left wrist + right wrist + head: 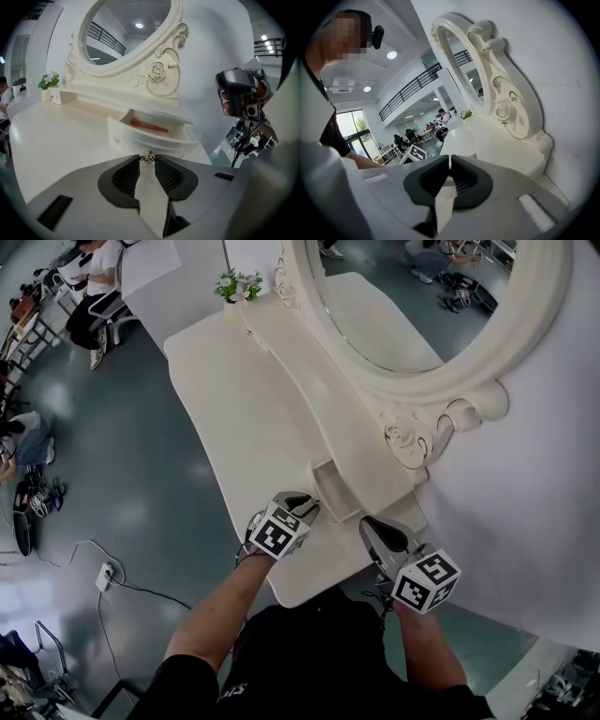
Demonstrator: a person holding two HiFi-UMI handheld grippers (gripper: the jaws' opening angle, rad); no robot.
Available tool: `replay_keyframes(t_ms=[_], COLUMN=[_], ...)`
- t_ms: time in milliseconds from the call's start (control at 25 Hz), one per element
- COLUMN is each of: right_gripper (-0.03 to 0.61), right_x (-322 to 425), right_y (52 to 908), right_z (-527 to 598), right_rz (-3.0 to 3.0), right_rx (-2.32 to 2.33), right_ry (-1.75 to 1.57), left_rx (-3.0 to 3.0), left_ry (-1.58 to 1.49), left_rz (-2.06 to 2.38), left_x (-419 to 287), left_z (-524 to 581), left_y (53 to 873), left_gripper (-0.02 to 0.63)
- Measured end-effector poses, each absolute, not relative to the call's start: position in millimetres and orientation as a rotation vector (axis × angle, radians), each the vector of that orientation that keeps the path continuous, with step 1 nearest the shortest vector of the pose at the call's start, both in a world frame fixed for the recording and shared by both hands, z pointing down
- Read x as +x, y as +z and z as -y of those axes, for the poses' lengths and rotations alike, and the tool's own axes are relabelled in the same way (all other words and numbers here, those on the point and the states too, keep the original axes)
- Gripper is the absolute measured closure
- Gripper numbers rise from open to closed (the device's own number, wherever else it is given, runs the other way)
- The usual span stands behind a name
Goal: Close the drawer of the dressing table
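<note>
Head view: the cream dressing table [244, 399] runs away from the person, with its oval mirror [394, 296] along the right edge and a small flower pot [239, 285] at the far end. The drawer [330, 488] stands pulled out from the low shelf under the mirror frame, close to the tabletop's near end. The left gripper [309, 506] has its tips at the drawer front. The right gripper [371, 525] hangs just beside it, over the near right corner.

Left gripper view: the jaws are drawn in narrow and pinch the drawer's small metal knob [147, 158] between their tips. A red stick [149, 125] lies inside the open drawer.

Right gripper view: the jaws are almost together, only a thin slit between them and nothing in it. They point along the tabletop beside the mirror frame.
</note>
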State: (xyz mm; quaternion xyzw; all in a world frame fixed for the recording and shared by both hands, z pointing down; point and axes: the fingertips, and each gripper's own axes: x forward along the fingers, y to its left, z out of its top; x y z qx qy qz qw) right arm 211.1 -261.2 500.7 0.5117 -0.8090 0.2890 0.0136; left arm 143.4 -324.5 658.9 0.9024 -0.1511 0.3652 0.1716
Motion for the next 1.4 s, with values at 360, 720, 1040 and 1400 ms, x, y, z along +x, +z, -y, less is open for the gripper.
replay_keyframes(t_ms=[360, 720, 1040, 1400], right_gripper=[0.552, 0.552, 0.552, 0.552], right_x=[214, 223, 233, 247], right_y=[496, 496, 499, 505], right_z=[264, 265, 267, 269], right_rz=[2.522, 2.519, 2.513, 2.500], right_rx=[1.603, 1.620, 1.636, 1.655], right_ry=[0.895, 0.904, 0.919, 0.936], left_rx=[2.554, 2.550, 2.544, 2.542], left_ry=[1.023, 0.996, 0.969, 0.993], left_rz=[0.434, 0.423, 0.389, 0.355], left_x=[145, 156, 176, 194], left_z=[328, 331, 333, 333], left_y=[649, 643, 643, 650], left_gripper=[0.531, 0.537, 0.541, 0.545])
